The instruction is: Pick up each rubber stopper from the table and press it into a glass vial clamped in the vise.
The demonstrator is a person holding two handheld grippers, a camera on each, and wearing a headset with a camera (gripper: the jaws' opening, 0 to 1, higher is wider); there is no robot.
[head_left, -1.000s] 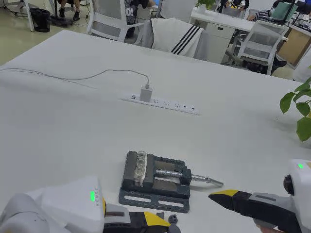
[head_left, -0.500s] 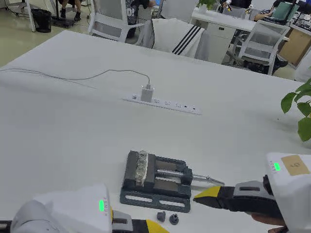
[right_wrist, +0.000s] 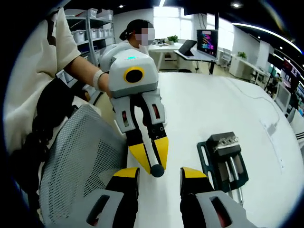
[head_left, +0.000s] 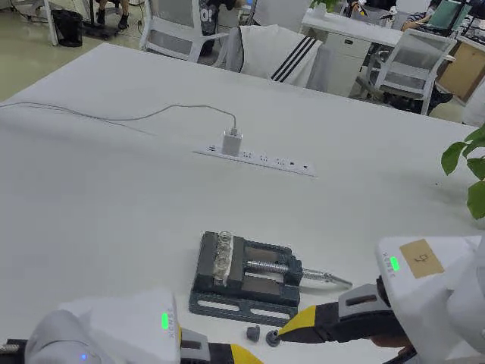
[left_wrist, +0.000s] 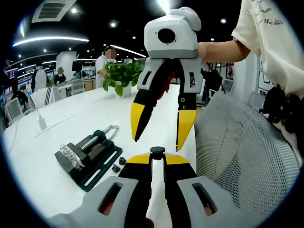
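One rubber stopper (left_wrist: 157, 151) pinched in left claw (left_wrist: 157, 159); right claw (left_wrist: 158, 141) spread wide; tan tag (head_left: 421, 258) scrawl illegible.

The white tabletop (head_left: 114, 197) is showing a smooth, matt face. The dark grey metal vise (head_left: 258, 288) is looking dull, its bare steel screw handle (head_left: 327, 278) gleaming. The clear glass vials (head_left: 222, 250) are glinting. A small black rubber stopper (left_wrist: 157, 150) is looking matt against the left gripper's (left_wrist: 157, 156) smooth yellow-tipped plastic fingers (left_wrist: 140, 160).

A wide white table (head_left: 114, 189) stands in an open office, grey mesh chairs (head_left: 409, 64) behind it, strip lights (left_wrist: 47, 39) overhead, shelving (right_wrist: 88, 21) seemingly holding bins.
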